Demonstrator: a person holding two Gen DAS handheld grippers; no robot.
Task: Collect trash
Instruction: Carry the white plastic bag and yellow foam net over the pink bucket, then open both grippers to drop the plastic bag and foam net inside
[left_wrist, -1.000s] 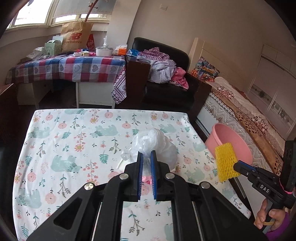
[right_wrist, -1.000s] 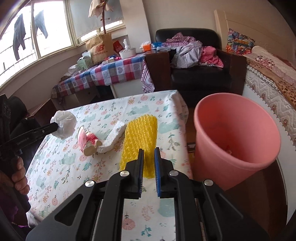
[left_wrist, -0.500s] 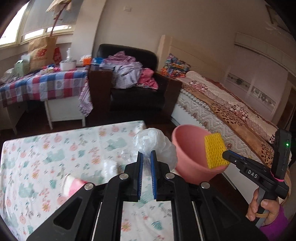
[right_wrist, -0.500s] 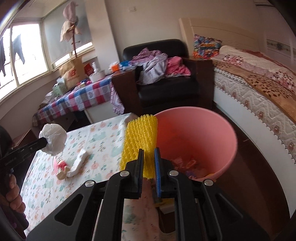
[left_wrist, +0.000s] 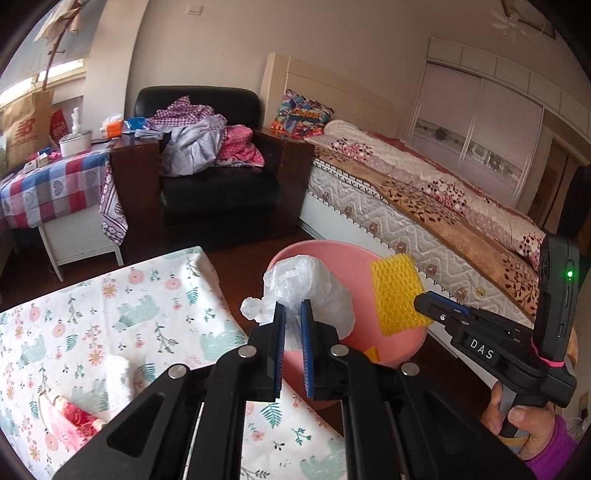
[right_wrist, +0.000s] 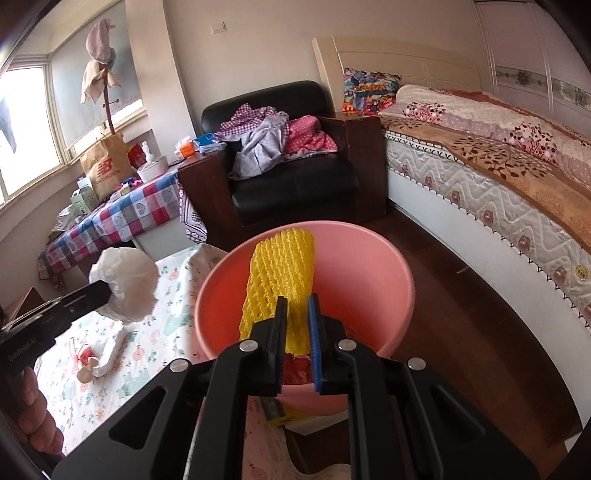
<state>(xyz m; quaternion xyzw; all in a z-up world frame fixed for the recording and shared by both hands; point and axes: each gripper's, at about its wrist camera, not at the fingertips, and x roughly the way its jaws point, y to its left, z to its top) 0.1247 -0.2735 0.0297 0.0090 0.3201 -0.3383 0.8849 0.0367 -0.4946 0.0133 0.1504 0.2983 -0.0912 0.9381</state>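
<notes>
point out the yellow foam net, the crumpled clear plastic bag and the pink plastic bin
yellow foam net (right_wrist: 280, 273), right wrist view, mid mesh
crumpled clear plastic bag (left_wrist: 306, 282), left wrist view, upper bulge
pink plastic bin (right_wrist: 369, 266), right wrist view, inner wall

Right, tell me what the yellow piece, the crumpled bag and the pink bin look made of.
Yellow piece: likely foam netting, matte, with an open ribbed mesh. Crumpled bag: thin plastic film, translucent white and wrinkled. Pink bin: probably moulded plastic, with a smooth, even, slightly shiny wall.
</notes>
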